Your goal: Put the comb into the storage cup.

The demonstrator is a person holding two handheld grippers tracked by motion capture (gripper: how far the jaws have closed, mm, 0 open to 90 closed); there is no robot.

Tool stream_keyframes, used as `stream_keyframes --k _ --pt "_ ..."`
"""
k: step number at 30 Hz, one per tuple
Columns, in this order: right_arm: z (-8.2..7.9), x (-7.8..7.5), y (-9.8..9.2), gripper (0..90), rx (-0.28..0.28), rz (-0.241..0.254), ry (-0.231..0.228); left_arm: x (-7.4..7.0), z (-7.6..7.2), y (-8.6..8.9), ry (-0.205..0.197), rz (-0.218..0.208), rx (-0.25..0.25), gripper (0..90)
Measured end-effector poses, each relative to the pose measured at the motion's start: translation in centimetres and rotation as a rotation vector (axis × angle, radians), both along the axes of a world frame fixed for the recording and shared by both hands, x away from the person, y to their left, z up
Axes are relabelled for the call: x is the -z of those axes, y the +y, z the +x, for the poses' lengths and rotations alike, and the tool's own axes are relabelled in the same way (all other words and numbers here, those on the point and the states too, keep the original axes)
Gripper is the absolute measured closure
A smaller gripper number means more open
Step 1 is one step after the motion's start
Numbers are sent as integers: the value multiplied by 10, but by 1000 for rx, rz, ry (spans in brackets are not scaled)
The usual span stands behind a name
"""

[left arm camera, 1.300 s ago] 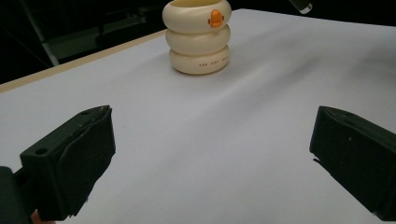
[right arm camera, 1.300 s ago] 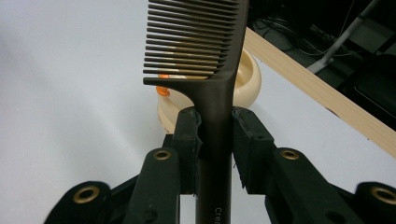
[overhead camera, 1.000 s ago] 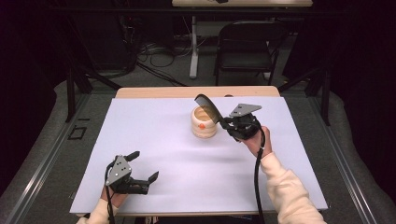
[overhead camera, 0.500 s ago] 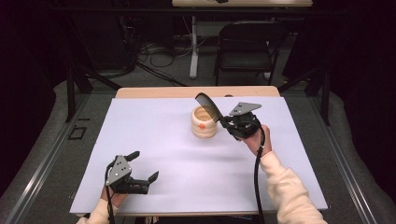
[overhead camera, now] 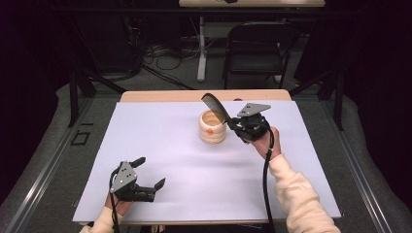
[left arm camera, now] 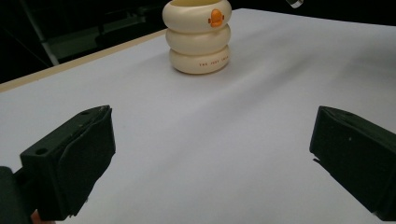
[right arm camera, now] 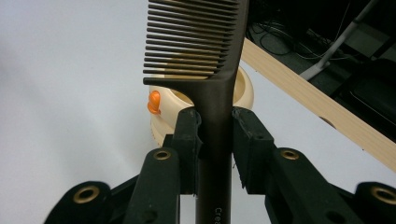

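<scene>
Tabletop (overhead camera: 160, 145), matte white, carries my ribbed cream holder (overhead camera: 213, 127); above its rim my right gripper (overhead camera: 236, 126) pinches a dark, fine-toothed plastic comb (overhead camera: 215, 106) by the handle. My left gripper (overhead camera: 149, 172) rests wide open, empty.

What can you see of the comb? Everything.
The comb is dark brown, plastic by its look, with one row of fine teeth and a straight handle bearing partly hidden pale lettering. The right gripper is shut on the handle below the teeth. It stands tilted above the cream ribbed cup, teeth end up, not touching it.
</scene>
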State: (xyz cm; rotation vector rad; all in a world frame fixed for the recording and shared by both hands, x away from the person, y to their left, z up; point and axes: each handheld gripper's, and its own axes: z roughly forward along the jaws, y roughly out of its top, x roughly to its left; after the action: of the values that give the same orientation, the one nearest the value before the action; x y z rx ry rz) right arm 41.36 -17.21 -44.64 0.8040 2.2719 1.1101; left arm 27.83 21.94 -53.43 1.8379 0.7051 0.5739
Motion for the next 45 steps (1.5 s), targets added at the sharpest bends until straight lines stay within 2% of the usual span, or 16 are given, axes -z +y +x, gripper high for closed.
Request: stream_keyframes --k 45 --pt "17 -14 14 722 -10 45 -4 0 0 0 -1 0 3 1"
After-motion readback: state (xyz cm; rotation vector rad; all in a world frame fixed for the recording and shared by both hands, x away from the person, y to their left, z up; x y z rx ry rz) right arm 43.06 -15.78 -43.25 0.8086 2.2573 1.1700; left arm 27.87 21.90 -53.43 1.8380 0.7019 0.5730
